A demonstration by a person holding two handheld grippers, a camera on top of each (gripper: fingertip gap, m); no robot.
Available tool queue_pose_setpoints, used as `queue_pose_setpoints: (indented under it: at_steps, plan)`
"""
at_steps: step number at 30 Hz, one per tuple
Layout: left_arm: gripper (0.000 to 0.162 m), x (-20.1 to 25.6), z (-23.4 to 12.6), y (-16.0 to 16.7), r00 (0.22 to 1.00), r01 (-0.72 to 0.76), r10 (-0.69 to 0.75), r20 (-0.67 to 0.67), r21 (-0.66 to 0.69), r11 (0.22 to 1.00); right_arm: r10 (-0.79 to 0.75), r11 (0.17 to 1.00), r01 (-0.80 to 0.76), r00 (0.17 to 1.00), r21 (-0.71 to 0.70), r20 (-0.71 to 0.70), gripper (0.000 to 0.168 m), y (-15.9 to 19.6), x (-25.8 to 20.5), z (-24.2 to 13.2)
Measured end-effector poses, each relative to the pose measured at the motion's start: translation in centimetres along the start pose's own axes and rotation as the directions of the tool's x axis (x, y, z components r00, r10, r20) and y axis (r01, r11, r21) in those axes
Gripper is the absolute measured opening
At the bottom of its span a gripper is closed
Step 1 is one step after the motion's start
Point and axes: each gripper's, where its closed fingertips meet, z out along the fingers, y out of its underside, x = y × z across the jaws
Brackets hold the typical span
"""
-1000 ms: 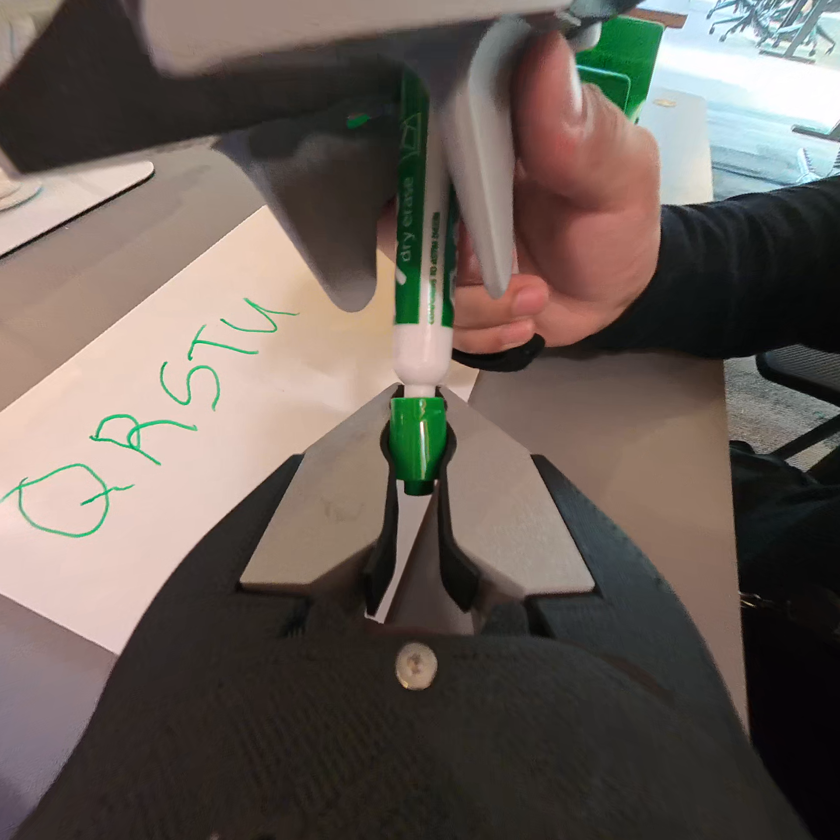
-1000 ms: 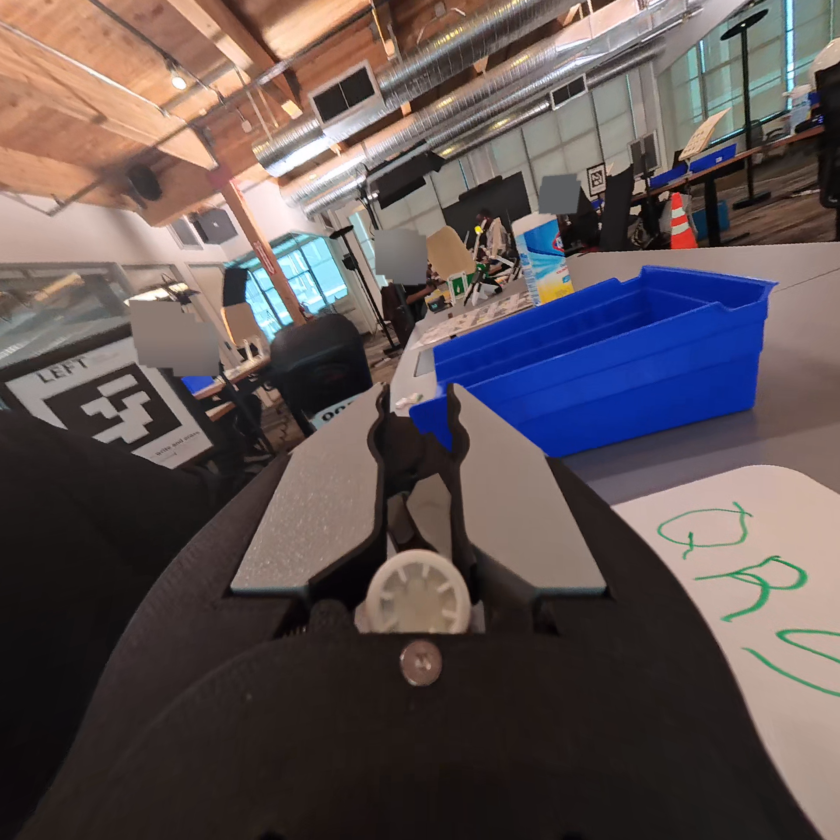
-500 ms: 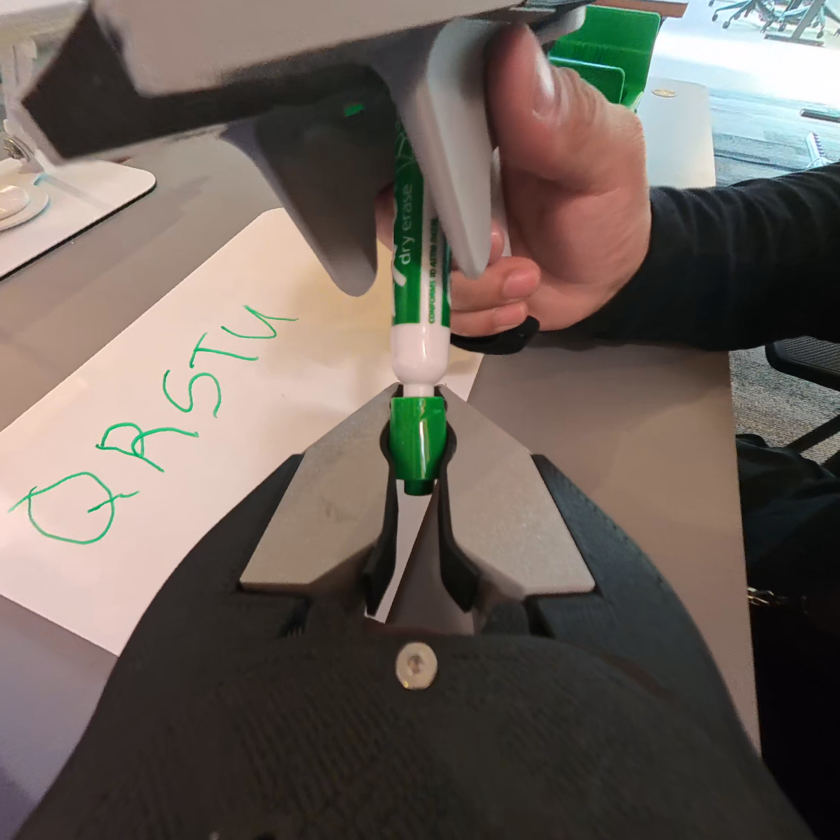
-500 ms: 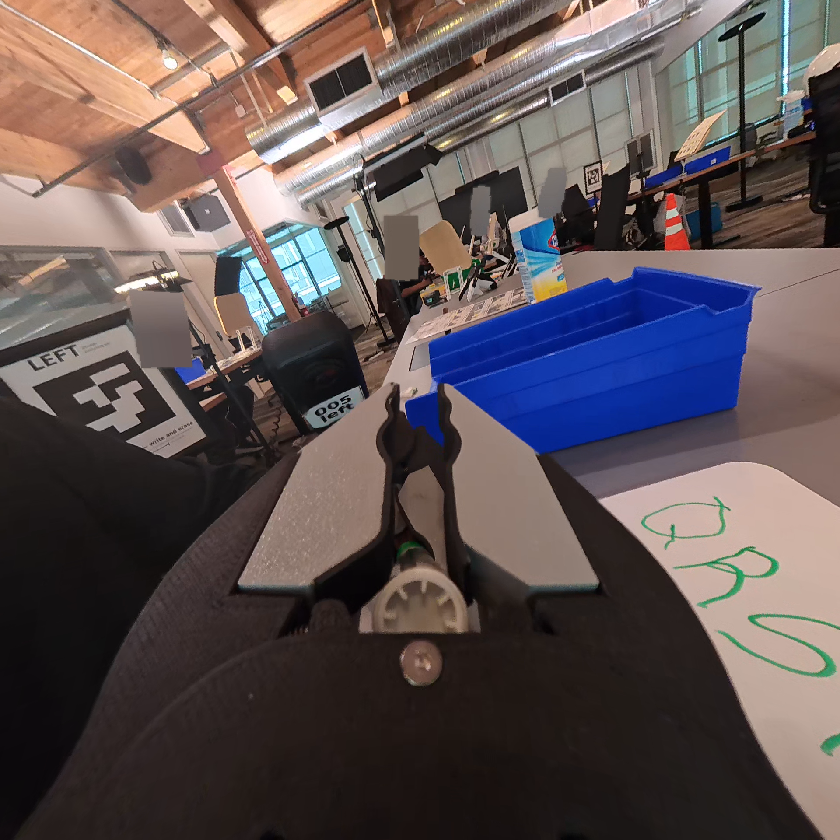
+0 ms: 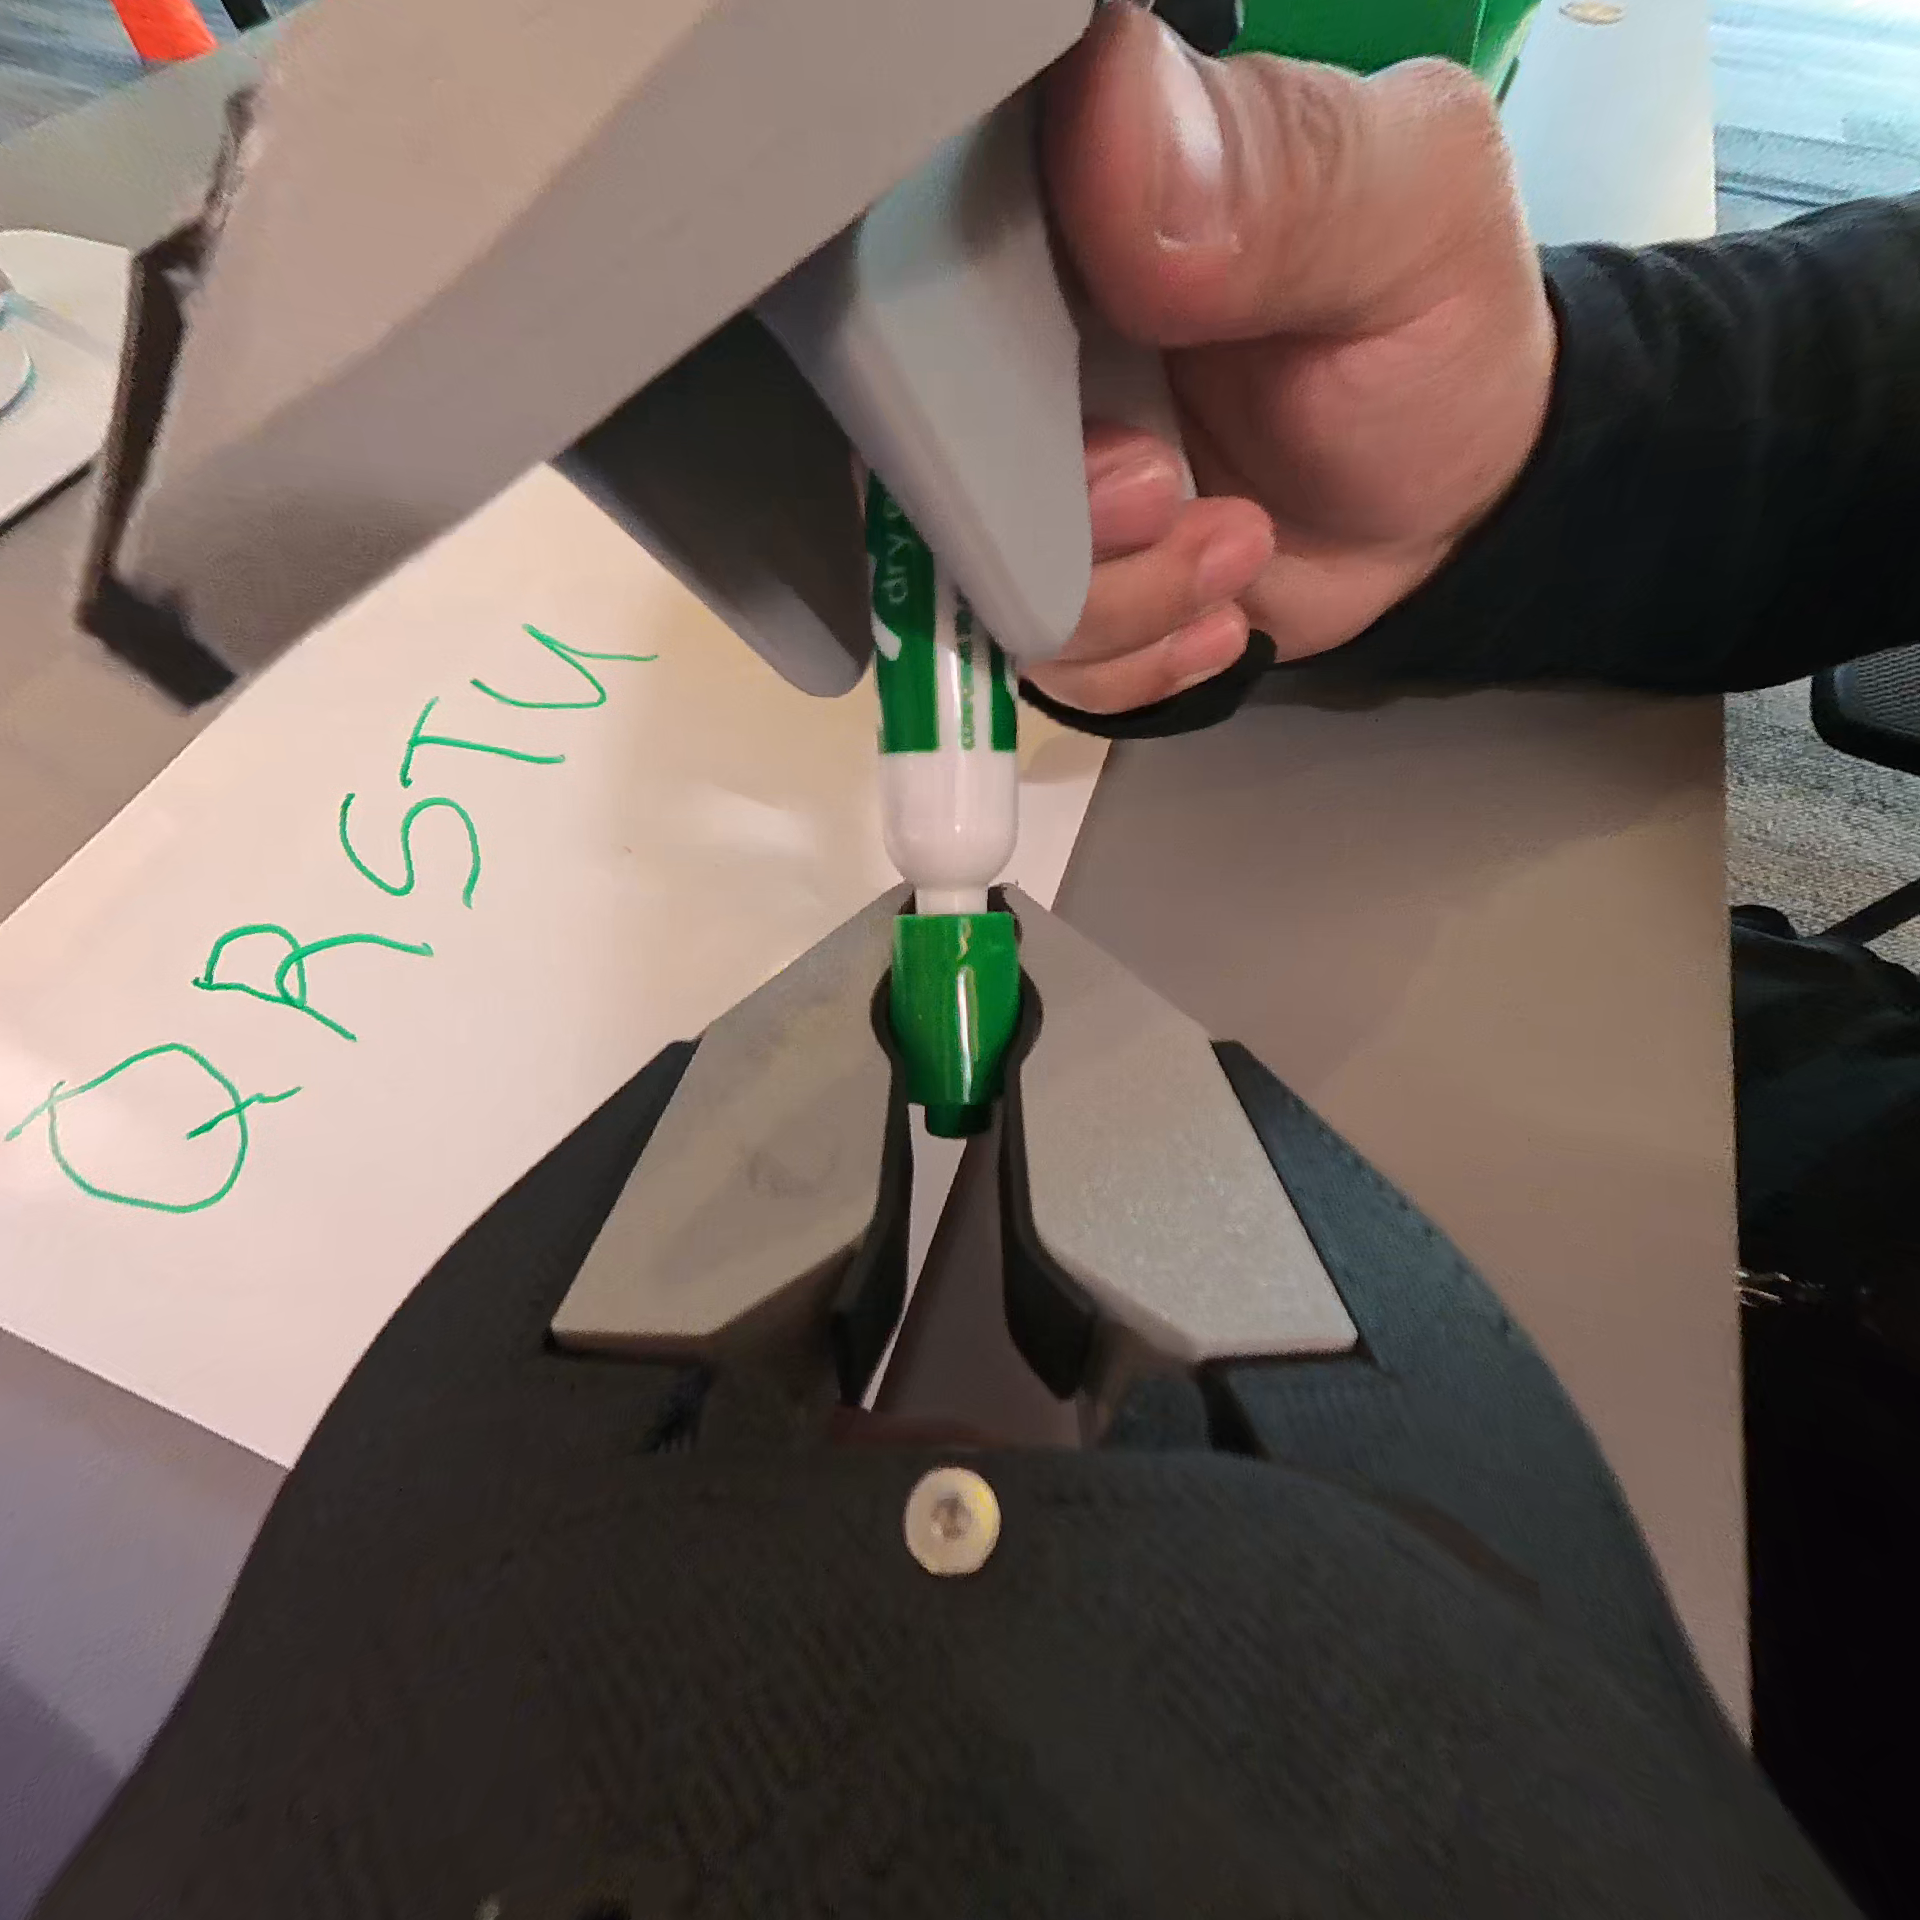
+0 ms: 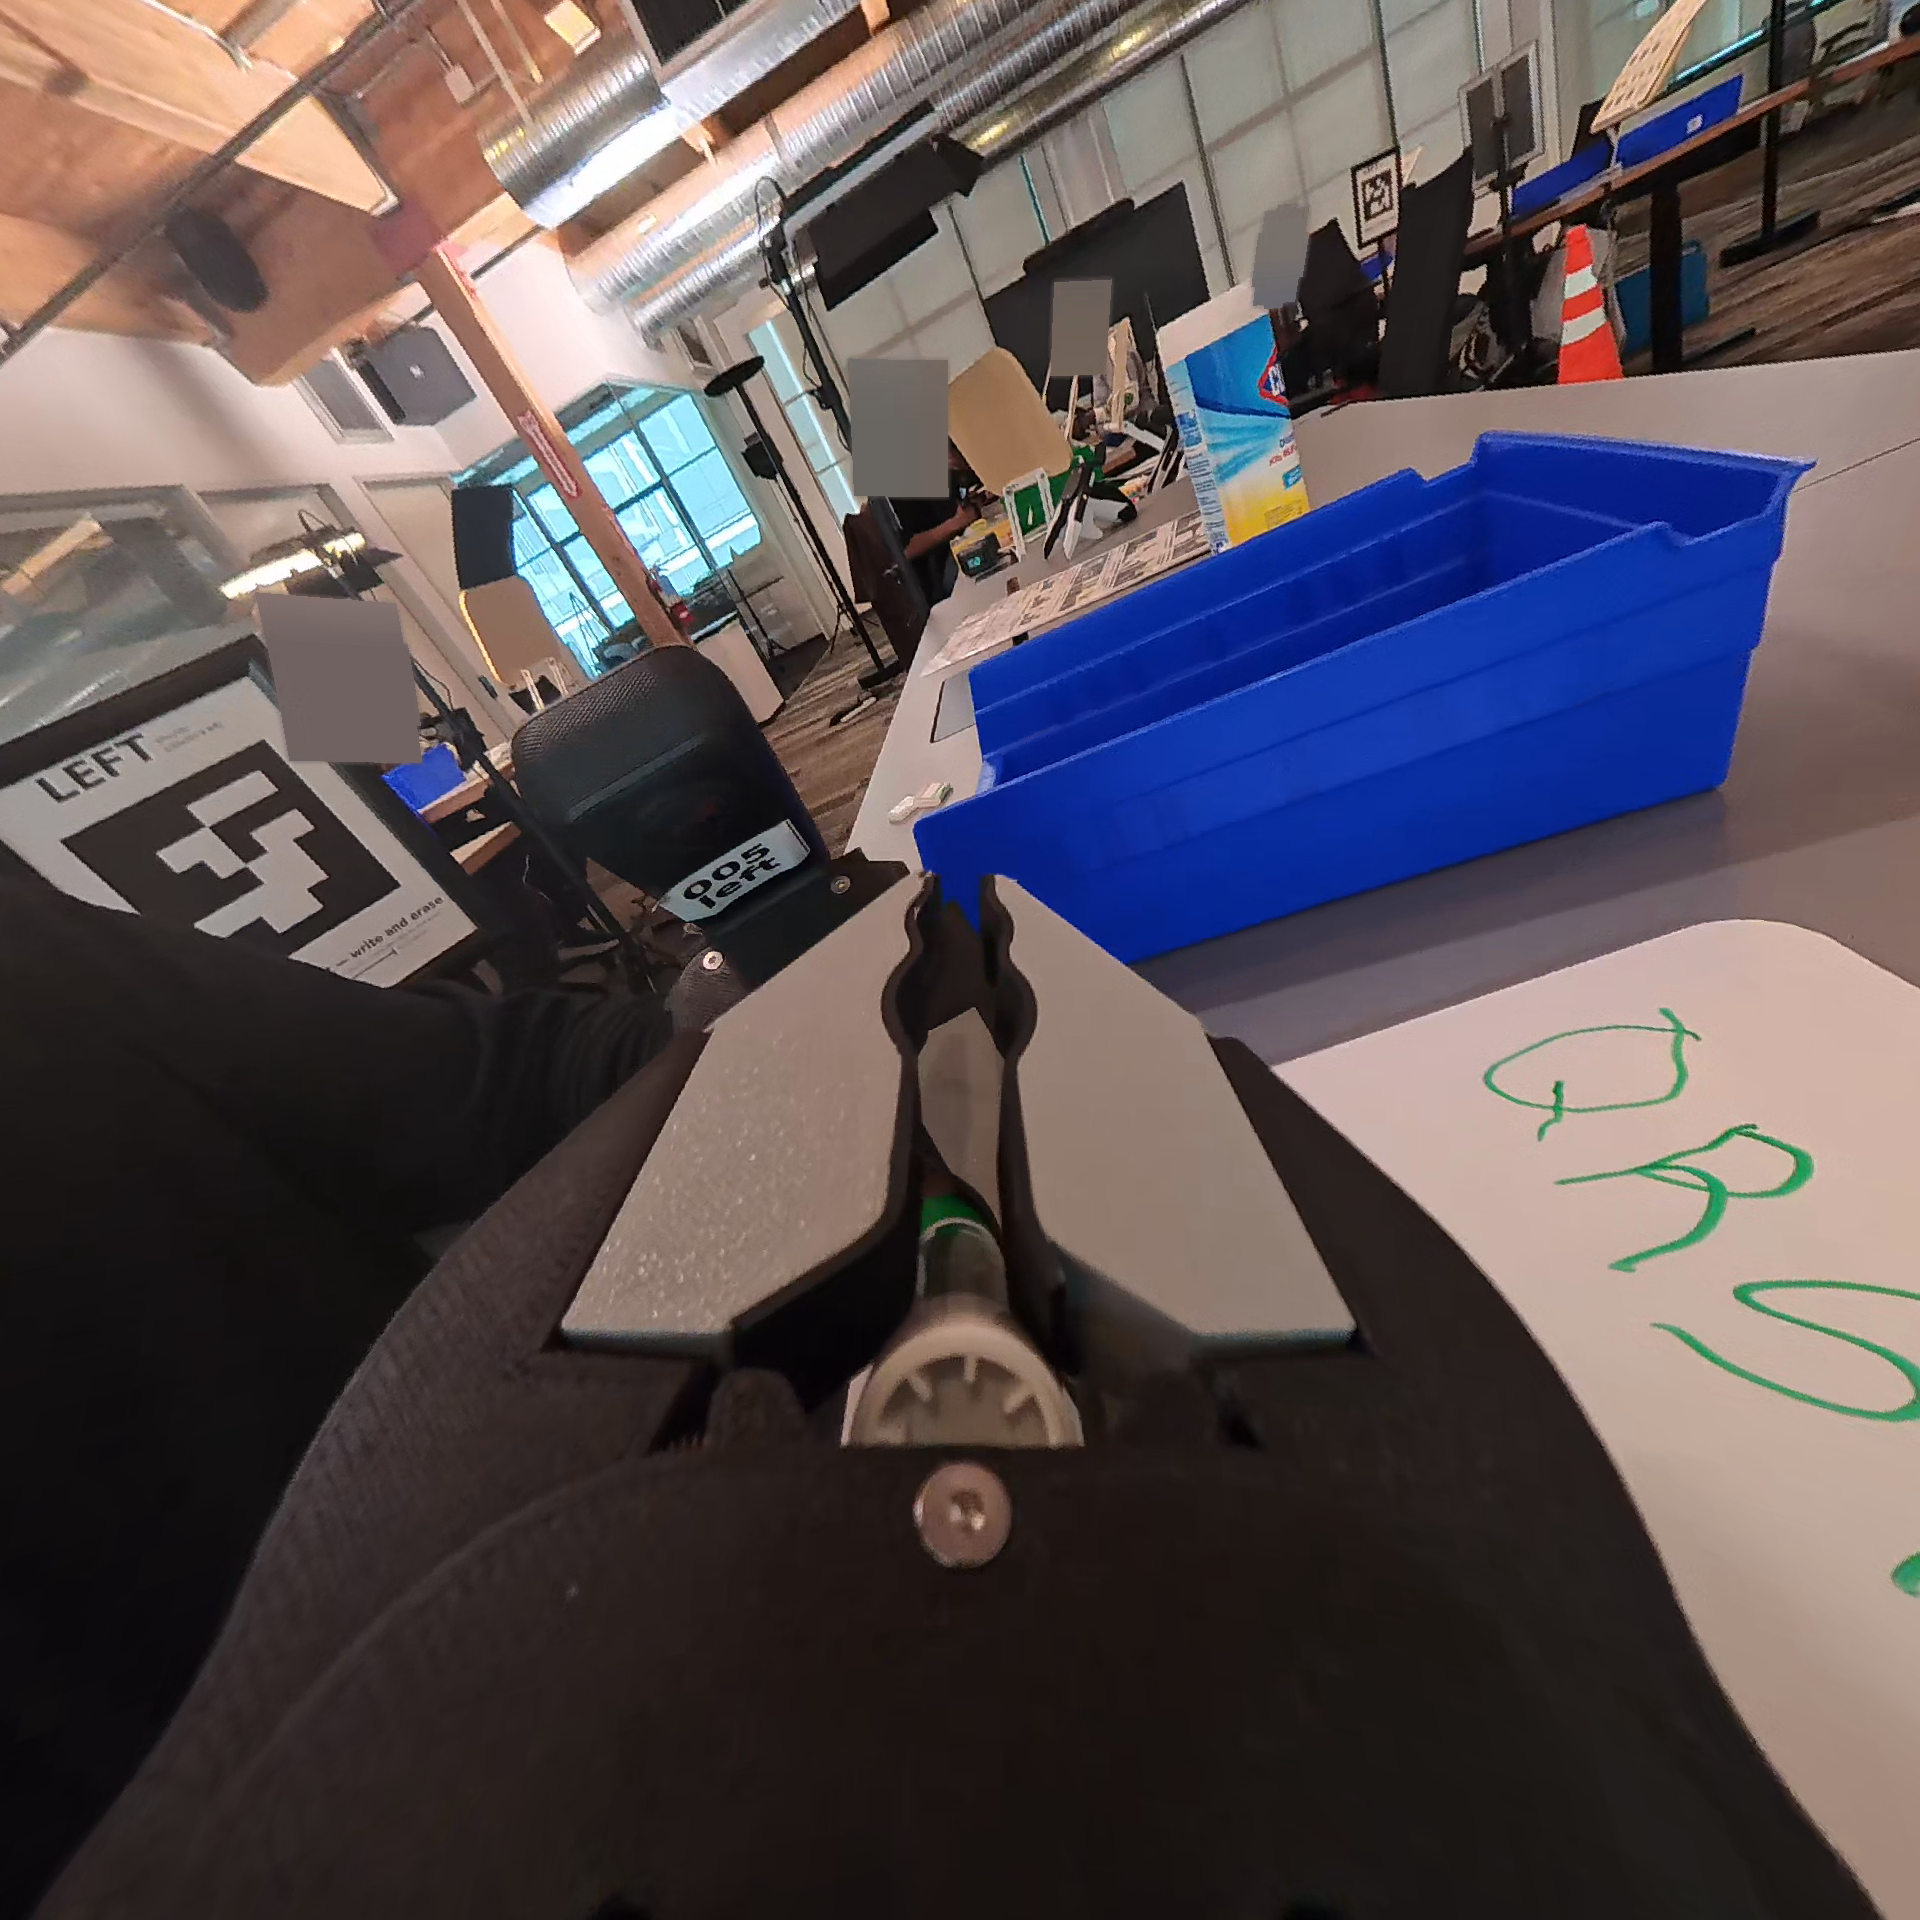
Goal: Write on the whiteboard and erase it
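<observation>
My left gripper [image 5: 956,1003] is closed on the green cap [image 5: 954,1023] of a marker [image 5: 940,717], pinched near my fingertips. The marker's white neck meets the cap's mouth at twelve o'clock; I cannot tell how far it is seated. My right gripper [image 5: 935,634] comes down from above, clamped on the marker's barrel, with my hand [image 5: 1299,343] around its handle. From the right wrist, the marker's white end [image 6: 961,1392] sits deep between the fingers. The whiteboard [image 5: 312,1195] bearing green letters lies flat on the table [image 5: 1403,935] at nine o'clock. A blue bin [image 6: 1351,727] at one o'clock shows nothing inside.
</observation>
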Motion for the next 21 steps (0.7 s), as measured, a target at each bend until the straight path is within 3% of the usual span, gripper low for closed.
queue_pose_setpoints:
  at_steps: [8,16,21]
  plan:
    - [0.007,-0.5,-0.3,0.0,0.999,0.039,-0.039,0.006,0.011,0.999,0.015,0.998,-0.014,1.0,0.062,-0.019,0.004,-0.1,0.5,-0.2]
    - [0.006,-0.2,-0.3,0.0,0.999,0.037,-0.037,-0.011,0.006,0.999,0.147,0.981,-0.154,0.987,0.115,0.069,0.003,0.2,1.2,-0.4]
    - [0.006,-0.2,-0.2,0.2,0.999,0.038,-0.038,-0.01,-0.003,0.999,0.095,0.988,-0.1,0.994,0.114,0.05,0.002,0.3,0.9,-0.2]
